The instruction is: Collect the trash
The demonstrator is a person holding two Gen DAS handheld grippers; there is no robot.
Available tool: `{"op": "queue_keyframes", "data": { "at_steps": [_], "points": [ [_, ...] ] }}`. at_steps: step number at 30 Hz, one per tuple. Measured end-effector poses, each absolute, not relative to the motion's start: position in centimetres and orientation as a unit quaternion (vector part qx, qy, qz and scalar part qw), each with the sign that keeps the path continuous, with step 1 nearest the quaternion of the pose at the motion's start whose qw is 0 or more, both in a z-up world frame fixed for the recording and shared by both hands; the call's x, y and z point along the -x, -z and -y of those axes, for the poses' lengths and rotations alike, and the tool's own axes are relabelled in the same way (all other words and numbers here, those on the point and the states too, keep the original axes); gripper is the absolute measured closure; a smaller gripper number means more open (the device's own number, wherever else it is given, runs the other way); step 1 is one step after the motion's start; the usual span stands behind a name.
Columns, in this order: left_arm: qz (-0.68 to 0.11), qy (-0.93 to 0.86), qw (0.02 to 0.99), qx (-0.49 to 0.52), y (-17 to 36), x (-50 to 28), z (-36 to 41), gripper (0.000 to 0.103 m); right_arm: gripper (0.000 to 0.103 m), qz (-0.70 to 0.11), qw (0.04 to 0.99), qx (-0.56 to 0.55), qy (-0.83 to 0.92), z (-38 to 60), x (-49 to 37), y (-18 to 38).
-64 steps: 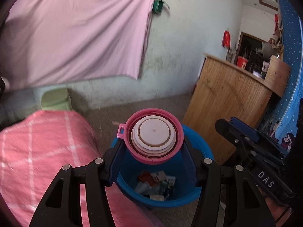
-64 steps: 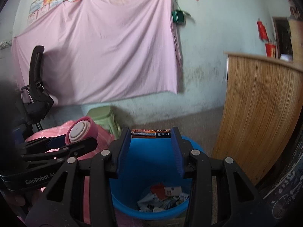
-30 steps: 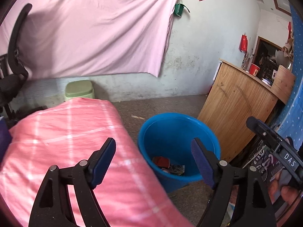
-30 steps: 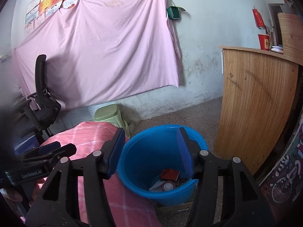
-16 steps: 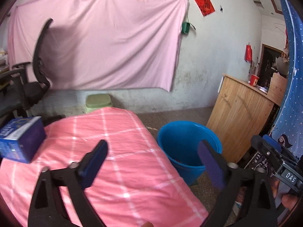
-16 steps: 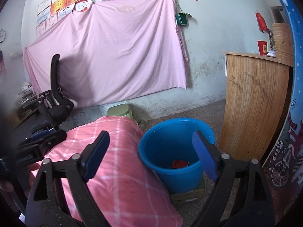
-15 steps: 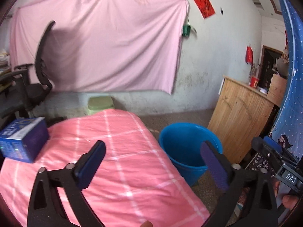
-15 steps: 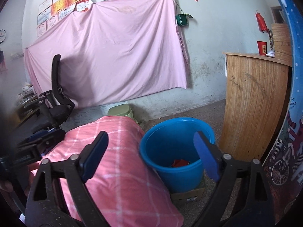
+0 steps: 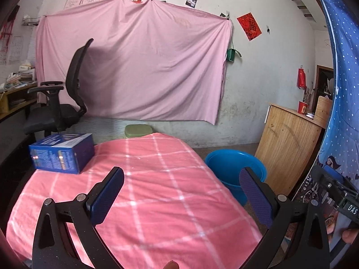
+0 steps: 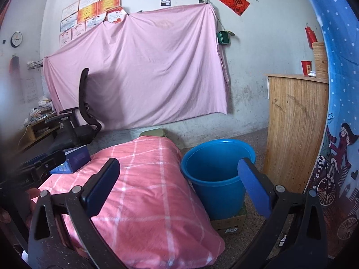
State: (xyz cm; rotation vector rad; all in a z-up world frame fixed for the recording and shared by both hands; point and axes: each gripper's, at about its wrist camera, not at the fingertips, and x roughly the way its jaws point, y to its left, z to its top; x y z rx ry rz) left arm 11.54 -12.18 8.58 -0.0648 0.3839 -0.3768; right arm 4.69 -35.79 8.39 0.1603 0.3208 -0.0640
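Soft, even daylight filled the room in both views, without harsh glare. The black mesh office chair (image 9: pixel 67 98) threw a dim, soft-edged shadow onto the hanging pink bedsheet (image 9: pixel 143 67) behind it. Fisheye distortion bent the pale plaster wall (image 10: pixel 258 56) and the wooden cabinet (image 10: pixel 294 130) near the edges, and dark vignetting rounded every corner. The right wrist view's left margin was smeared and out of focus; the centre stayed sharp.
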Motion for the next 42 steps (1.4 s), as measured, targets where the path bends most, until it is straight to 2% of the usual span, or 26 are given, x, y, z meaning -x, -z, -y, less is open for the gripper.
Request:
{"op": "queue_keyframes", "data": {
  "at_steps": [17,42],
  "points": [
    [-0.155,0.17,0.973,0.035,-4.5,-2.0,8.4,0.002,0.0,-0.1,0.993,-0.042,0.054,31.2,3.8,-6.7],
    [-0.175,0.169,0.969,0.031,-1.0,-0.5,8.3,0.002,0.0,-0.137,0.988,-0.037,0.063,30.4,5.3,-2.0]
  ]
}}
